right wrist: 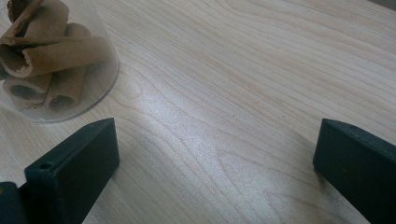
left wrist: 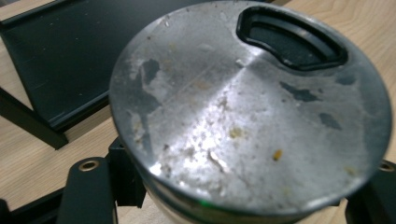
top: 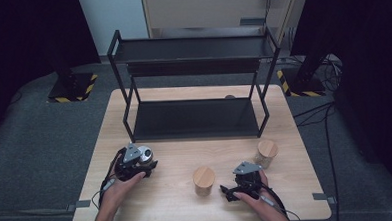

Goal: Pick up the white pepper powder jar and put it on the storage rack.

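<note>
A round metal lid sits right under the left gripper's camera: brushed steel, scuffed and speckled with crumbs and dull patches, with a black plastic-rimmed, half-moon opening near its far edge. It tops a tin that stands between the black jaws of the left gripper, one jaw at each side of it and close against it; whether they press it cannot be told. No writing can be read on the lid.

The right gripper rests low over the table, its flat, matte black jaws spread wide with only bare wood between them. The tabletop is pale, smooth wood with a fine wavy grain. Just beyond the left-hand jaw in the right gripper view stands a clear glass jar packed with brown rolled bark sticks, like cinnamon. From above, this jar has a round, light wooden lid, and a second jar of the same kind stands farther right, near the table's edge.

Behind them a black metal shelf rack with two flat tiers stands across the far half of the table. The floor around is dark grey carpet.
</note>
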A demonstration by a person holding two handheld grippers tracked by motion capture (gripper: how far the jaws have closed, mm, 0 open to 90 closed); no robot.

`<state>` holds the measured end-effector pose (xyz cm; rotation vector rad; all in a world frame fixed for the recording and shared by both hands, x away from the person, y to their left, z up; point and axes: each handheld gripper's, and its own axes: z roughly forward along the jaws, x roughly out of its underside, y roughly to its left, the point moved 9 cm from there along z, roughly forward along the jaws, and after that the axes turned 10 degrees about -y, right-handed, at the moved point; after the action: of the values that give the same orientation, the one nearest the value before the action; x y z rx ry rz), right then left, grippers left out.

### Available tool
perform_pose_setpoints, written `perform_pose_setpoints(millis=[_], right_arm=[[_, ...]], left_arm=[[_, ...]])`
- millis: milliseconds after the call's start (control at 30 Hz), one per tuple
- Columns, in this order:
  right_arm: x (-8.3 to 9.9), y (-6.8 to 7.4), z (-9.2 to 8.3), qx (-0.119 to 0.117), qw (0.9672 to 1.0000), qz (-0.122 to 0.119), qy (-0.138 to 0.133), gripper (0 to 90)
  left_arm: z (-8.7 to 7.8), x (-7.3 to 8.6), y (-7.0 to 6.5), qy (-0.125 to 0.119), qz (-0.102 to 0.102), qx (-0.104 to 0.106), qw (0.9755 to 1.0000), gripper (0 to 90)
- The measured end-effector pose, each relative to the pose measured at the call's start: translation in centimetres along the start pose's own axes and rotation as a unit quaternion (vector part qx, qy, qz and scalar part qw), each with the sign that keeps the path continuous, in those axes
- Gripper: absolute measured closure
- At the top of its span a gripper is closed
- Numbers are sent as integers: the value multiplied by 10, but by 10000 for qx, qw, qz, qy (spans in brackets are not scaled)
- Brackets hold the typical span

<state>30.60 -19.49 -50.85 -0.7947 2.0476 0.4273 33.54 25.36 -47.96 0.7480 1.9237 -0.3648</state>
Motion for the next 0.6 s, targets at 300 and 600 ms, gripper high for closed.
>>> perform_pose_setpoints(millis=[300, 600], right_arm=[[0, 0, 0, 1, 10000, 0, 3, 5], [0, 0, 0, 3, 10000, 0, 3, 4]], left_arm=[[0, -9, -1, -33, 175, 173, 9997, 290], [8, -20, -4, -8, 392, 427, 9983, 290]])
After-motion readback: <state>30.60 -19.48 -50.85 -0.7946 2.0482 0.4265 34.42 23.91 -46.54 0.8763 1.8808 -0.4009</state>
